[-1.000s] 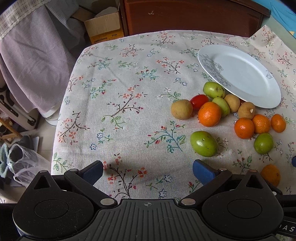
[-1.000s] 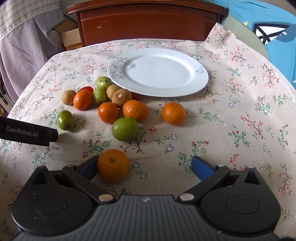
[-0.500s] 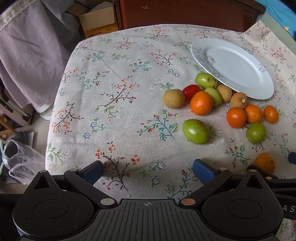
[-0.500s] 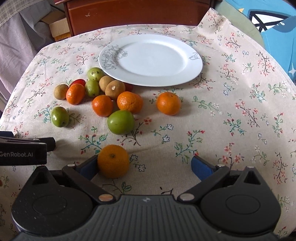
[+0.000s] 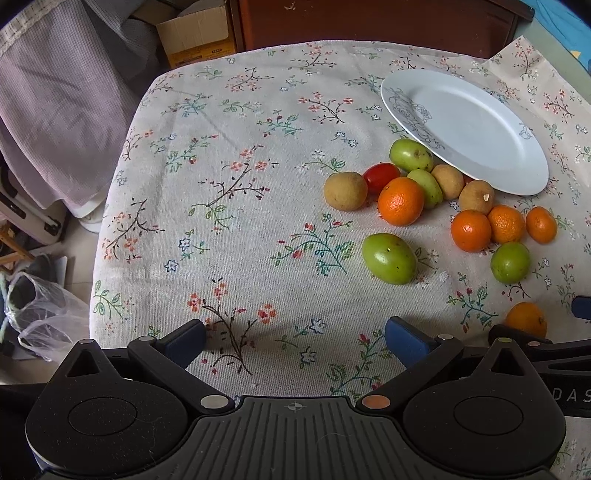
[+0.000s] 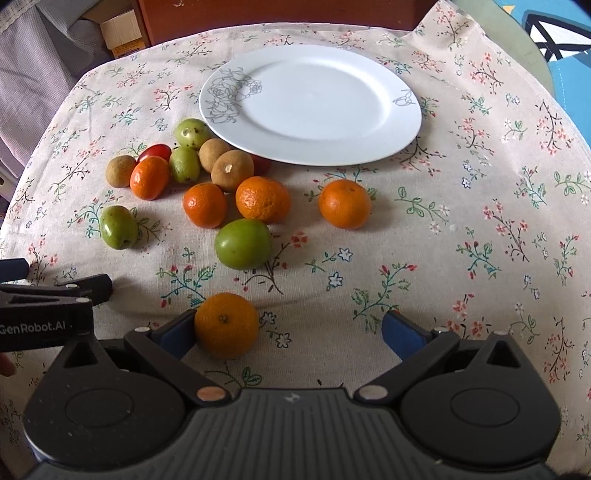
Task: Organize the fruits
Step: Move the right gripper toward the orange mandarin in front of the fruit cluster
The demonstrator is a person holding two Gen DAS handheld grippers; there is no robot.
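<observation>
A white plate (image 6: 314,103) lies empty at the back of the floral tablecloth (image 6: 461,221); it also shows in the left wrist view (image 5: 469,133). Several oranges, green fruits, brown fruits and a red tomato (image 6: 155,151) lie in front of it. My right gripper (image 6: 291,330) is open, low over the cloth, with an orange (image 6: 226,325) resting against its left finger. My left gripper (image 5: 295,341) is open and empty; a green fruit (image 5: 389,258) lies ahead to its right.
A dark wooden cabinet (image 5: 369,22) stands behind the table. A cardboard box (image 5: 195,37), checked fabric (image 5: 55,103) and a plastic bag (image 5: 40,314) lie off the table's left edge. The left gripper's body (image 6: 44,314) shows in the right wrist view.
Both grippers have drawn slightly nearer to the fruit and lower. The orange stays against the right gripper's left finger. No fruit has moved.
</observation>
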